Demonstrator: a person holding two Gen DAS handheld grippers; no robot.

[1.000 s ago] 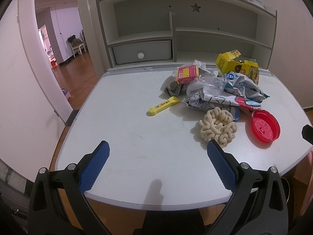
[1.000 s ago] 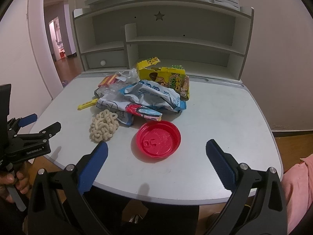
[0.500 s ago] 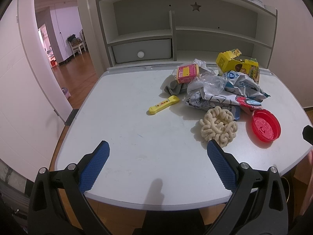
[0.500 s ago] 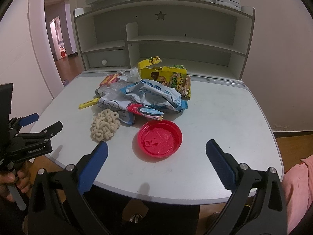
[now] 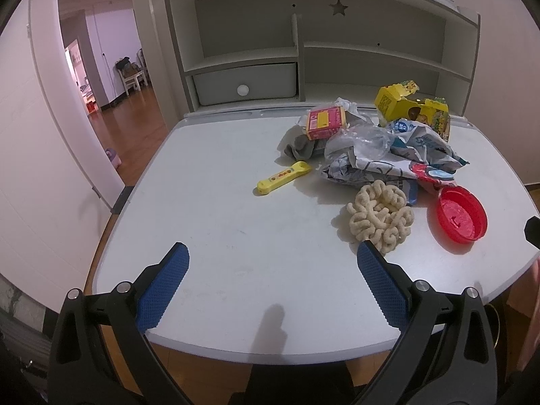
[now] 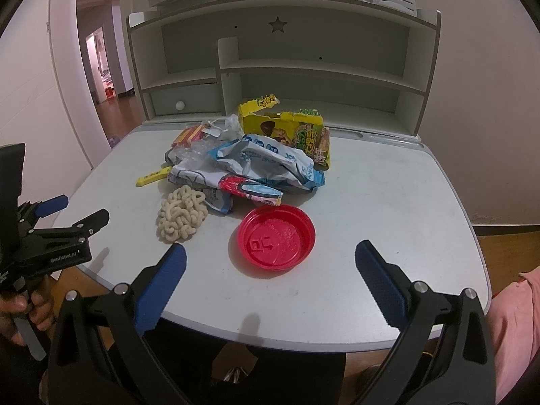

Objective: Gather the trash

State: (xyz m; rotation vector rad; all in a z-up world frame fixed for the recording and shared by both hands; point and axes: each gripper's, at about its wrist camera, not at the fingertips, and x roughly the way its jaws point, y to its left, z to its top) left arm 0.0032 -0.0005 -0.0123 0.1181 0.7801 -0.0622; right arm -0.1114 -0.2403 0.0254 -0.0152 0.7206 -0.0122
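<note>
Overhead, both grippers' fingers spread apart and empty, left gripper [image 5: 271, 265], right gripper [image 6: 270, 263] above red lid [image 6: 276, 236], wrappers [image 6: 256, 165] beyond.

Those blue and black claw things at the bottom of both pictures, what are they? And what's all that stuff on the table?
They are two grippers, pinching tools a person holds, one in each hand. Each has a small camera looking out along its fingers, so each picture is one tool's view. The left gripper and the right gripper are both open and hold nothing. From the right one you can see the left tool off to the side. On the grey desk lies trash: a red lid, a curly noodle clump, a yellow stick wrapper, crumpled snack bags, a torn yellow box and a small pink box.
</note>
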